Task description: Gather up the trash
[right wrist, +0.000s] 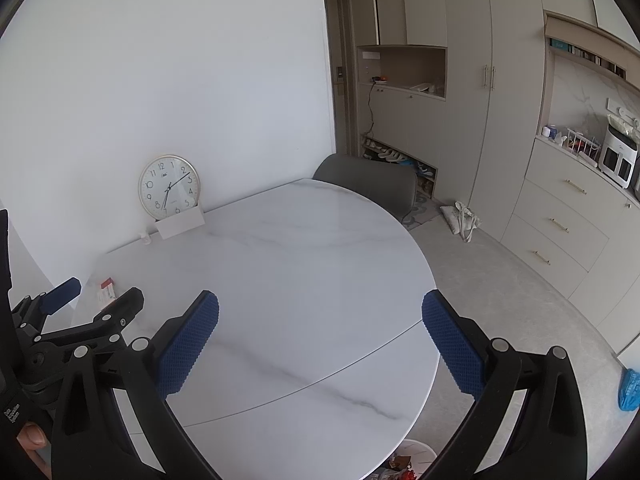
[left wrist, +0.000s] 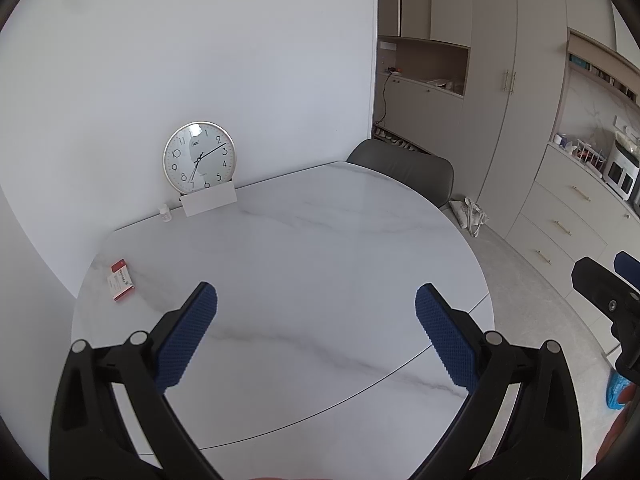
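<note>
A small red and white box (left wrist: 121, 280) lies on the round white marble table (left wrist: 300, 248) near its left edge; it also shows in the right wrist view (right wrist: 107, 290). My left gripper (left wrist: 316, 300) is open and empty above the table's near half, to the right of the box. My right gripper (right wrist: 320, 308) is open and empty above the table's near right edge. A white bin (right wrist: 412, 460) with trash in it stands on the floor under the table's near edge.
A wall clock (left wrist: 199, 157) leans on the wall behind a white card (left wrist: 209, 201), with a small bottle (left wrist: 164, 213) beside it. A grey chair (left wrist: 404, 168) stands at the far side. A bag (right wrist: 462, 216) lies on the floor by the cabinets (right wrist: 560, 220).
</note>
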Demonstrator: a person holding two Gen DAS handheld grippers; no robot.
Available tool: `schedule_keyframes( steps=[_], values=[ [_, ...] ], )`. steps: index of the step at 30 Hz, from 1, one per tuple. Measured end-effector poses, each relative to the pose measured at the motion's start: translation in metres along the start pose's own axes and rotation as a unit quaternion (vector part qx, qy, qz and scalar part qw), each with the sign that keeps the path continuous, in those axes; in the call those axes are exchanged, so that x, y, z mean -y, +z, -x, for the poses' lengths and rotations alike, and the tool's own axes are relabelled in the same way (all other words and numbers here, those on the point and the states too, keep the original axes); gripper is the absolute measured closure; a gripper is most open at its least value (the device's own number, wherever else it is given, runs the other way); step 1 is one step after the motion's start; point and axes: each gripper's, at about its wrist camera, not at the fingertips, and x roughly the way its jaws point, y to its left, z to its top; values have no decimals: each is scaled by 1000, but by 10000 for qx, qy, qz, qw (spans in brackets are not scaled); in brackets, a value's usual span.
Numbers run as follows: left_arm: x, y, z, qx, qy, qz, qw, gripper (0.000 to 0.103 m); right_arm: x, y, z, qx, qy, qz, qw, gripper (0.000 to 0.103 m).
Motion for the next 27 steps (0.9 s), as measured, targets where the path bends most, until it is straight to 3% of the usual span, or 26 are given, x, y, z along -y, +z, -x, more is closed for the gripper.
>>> schedule_keyframes(
  steps=[27],
  values=[
    [-3, 0, -2, -3, -8, 8, 10000, 8, -3, 0, -3, -19, 13, -5, 10000, 2]
  ],
)
